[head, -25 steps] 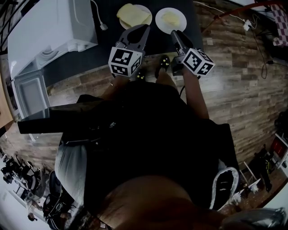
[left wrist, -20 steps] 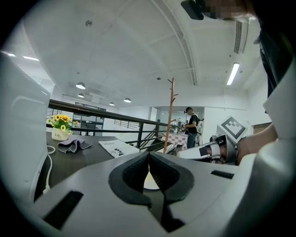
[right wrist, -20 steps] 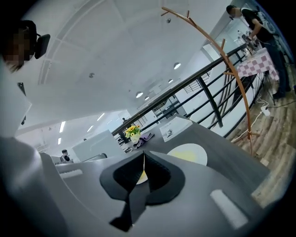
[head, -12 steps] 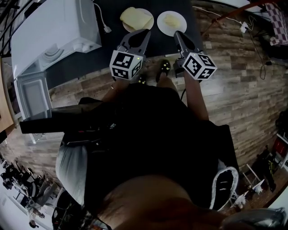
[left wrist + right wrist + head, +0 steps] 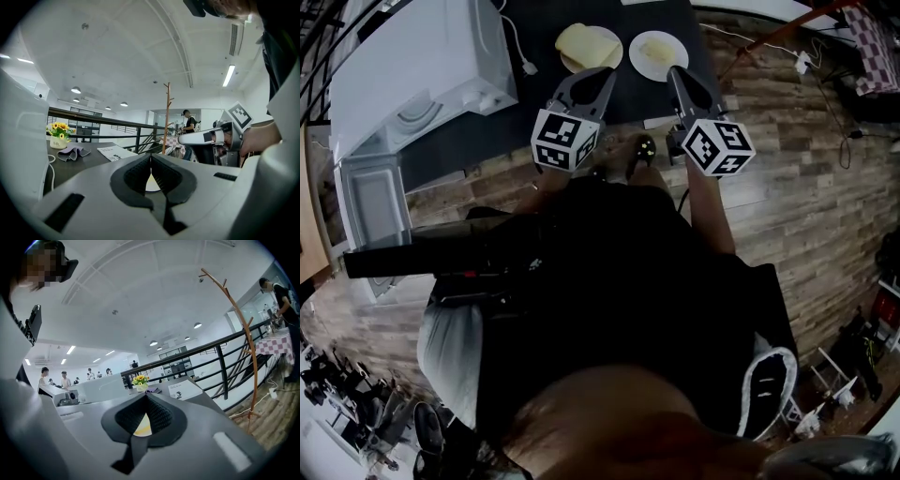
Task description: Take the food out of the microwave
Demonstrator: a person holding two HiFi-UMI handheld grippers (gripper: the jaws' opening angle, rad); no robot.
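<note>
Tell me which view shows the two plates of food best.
Head view: left plate and right plate lie whole on the table, food on each. The left gripper view gives only a pale sliver past its shut jaws, the right gripper view a yellowish one.

black top [image 5: 609, 281], grey claws [image 5: 605, 75] [image 5: 674, 72] bearing black-and-white marker cubes [image 5: 565, 141] [image 5: 717, 146].
</note>
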